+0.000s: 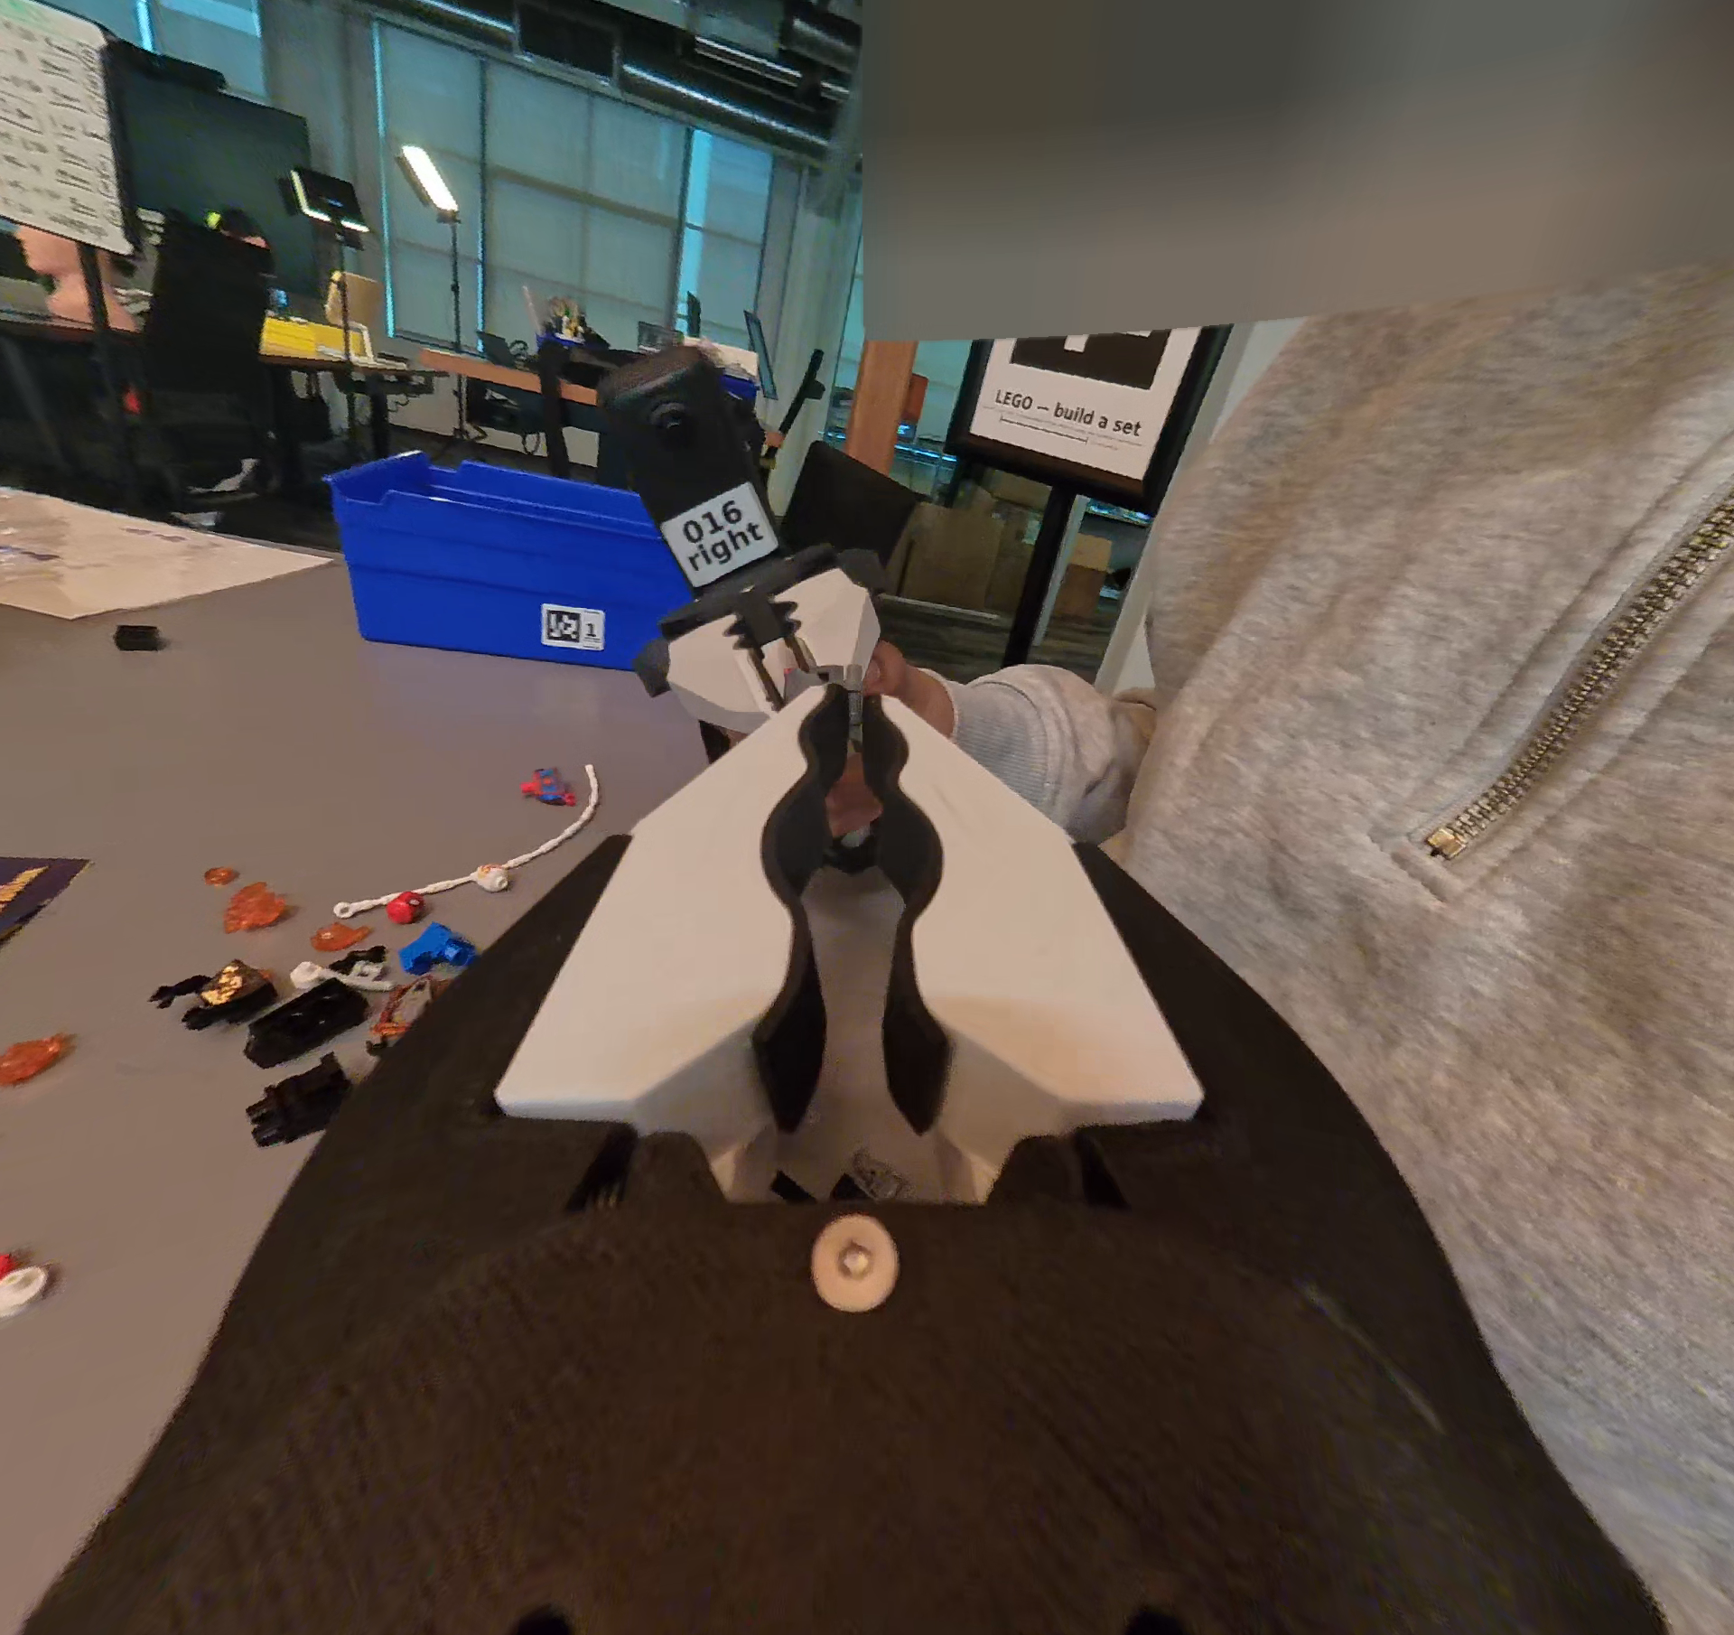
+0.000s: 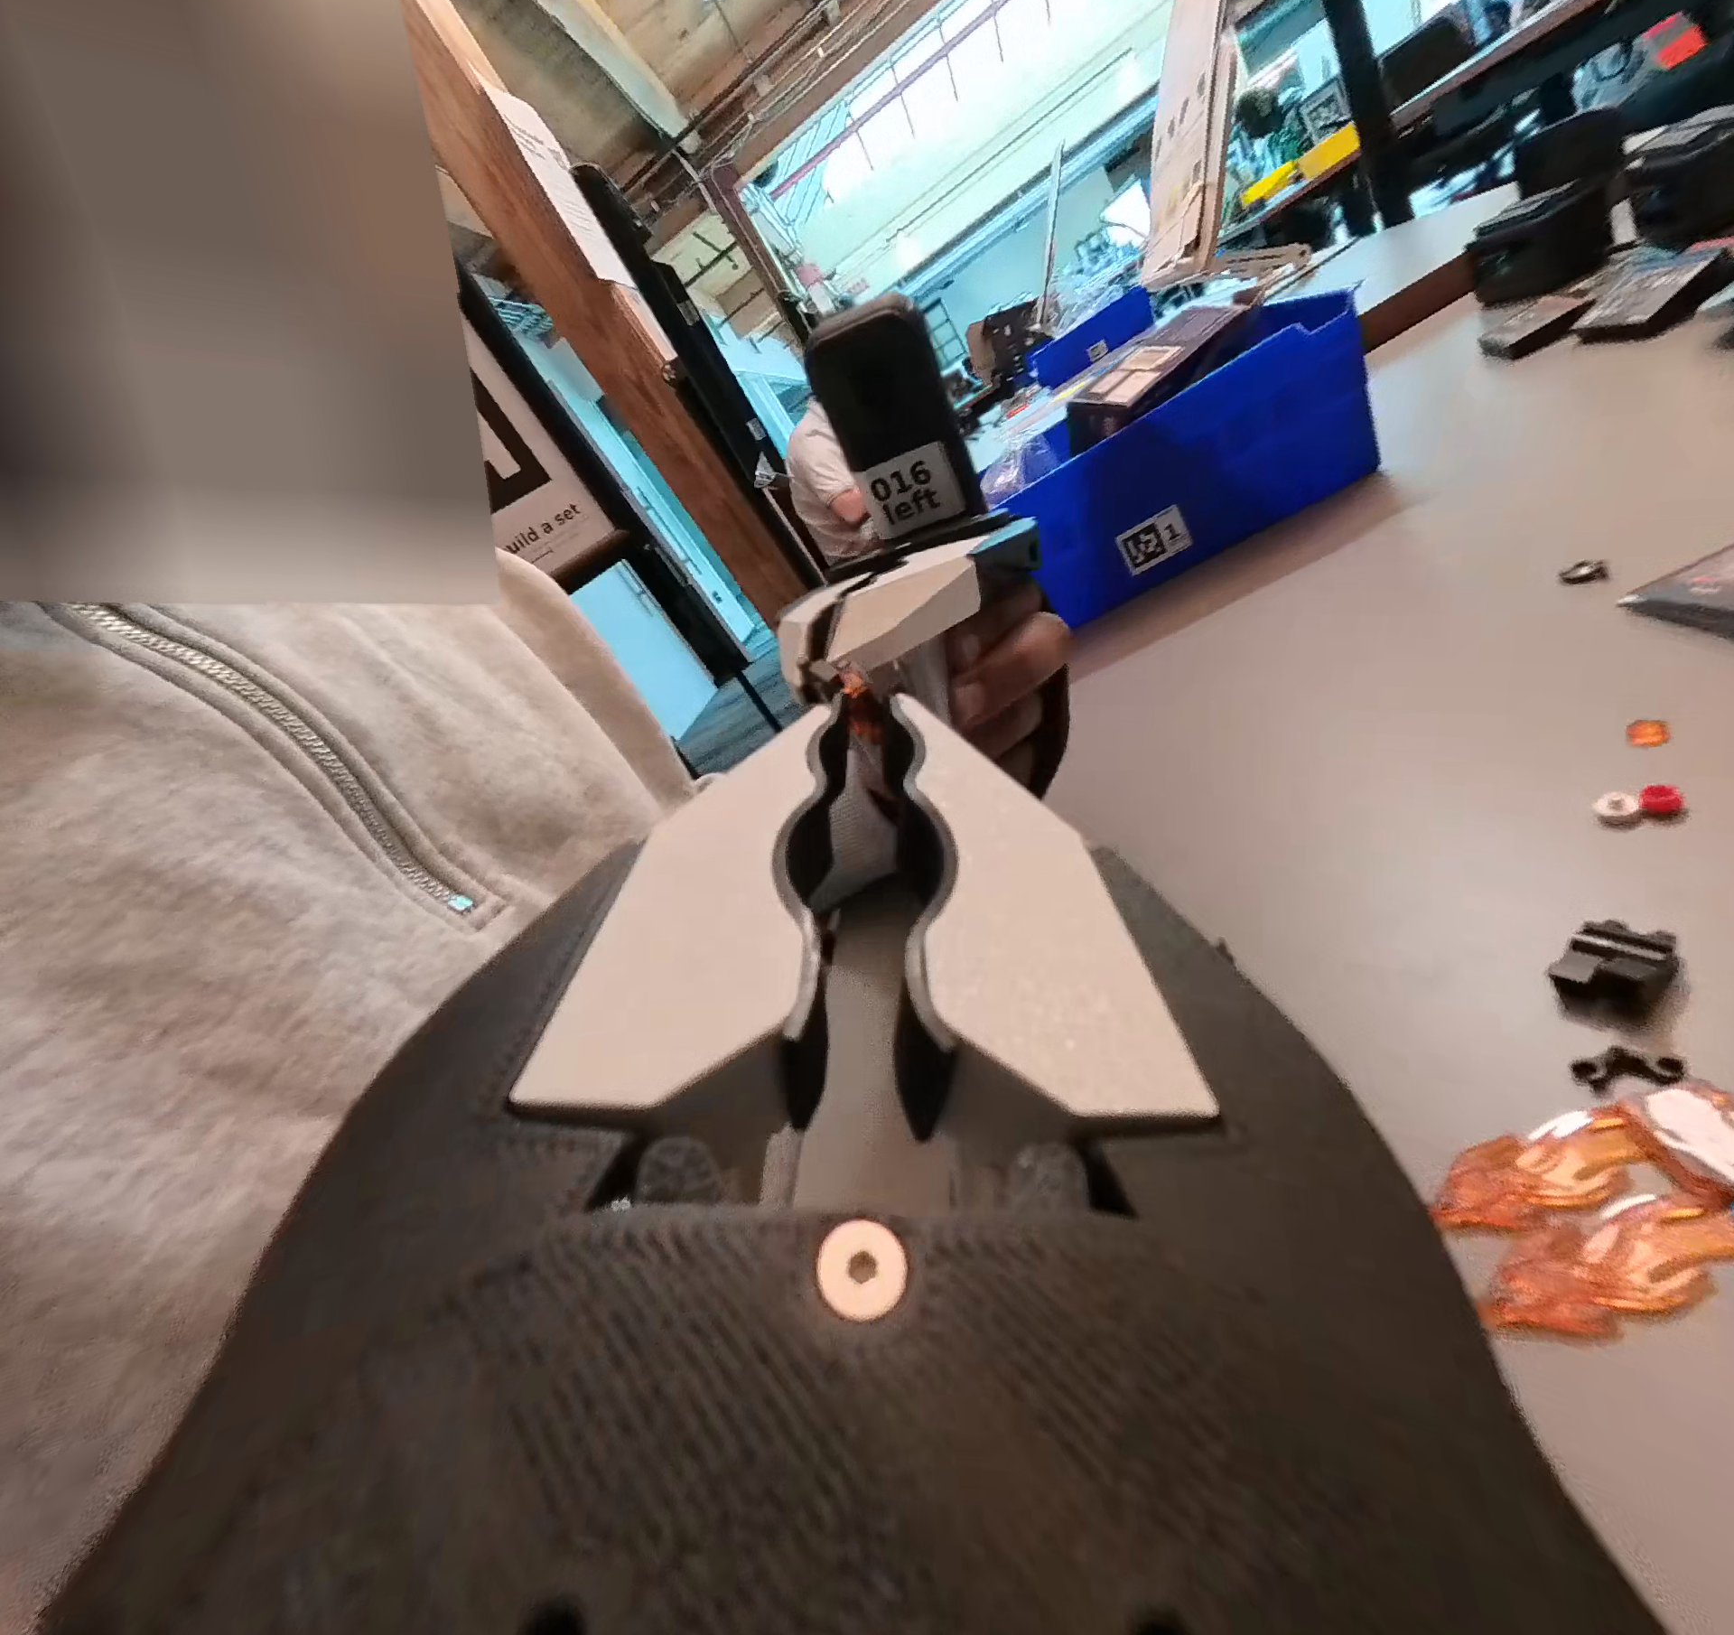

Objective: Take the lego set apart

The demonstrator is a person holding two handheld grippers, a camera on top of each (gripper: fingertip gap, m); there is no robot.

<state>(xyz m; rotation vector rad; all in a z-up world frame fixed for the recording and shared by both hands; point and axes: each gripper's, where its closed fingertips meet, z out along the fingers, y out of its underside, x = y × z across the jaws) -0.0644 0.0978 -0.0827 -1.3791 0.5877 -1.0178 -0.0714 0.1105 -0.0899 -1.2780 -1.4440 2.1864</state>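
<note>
1. The left gripper (image 1: 849, 698) and right gripper (image 2: 863, 708) met tip to tip in the air above the table (image 1: 281, 745), close in front of a person in a grey zipped top (image 1: 1407, 839); a blurred patch covered the upper corner of each view.
2. The left fingers (image 1: 676, 886) were closed on a small piece (image 1: 854, 708) at their tips; in the left wrist view it showed only as a grey sliver, mostly hidden by the fingers.
3. The right fingers (image 2: 694, 914) were closed too, pinching a small orange and dark piece (image 2: 861, 717); its shape was too small and too covered to make out, and whether both grippers held one joined piece could not be told.
4. Each far gripper's tips lay behind the near gripper's own tips, so the contact itself was hidden.
5. Loose lego parts lay on the table: clear orange bits (image 1: 253, 910), black parts (image 1: 300, 1027), a blue part (image 1: 433, 947), a white cord (image 1: 525, 858) and a small red and blue figure (image 1: 549, 787); several were blurred.
6. In the right wrist view, orange bits (image 2: 1576, 1215) and a black part (image 2: 1614, 966) lay near the frame edge, some cut off.
7. A blue bin (image 1: 497, 558) stood farther back on the table, part-hidden by the right gripper.
</note>
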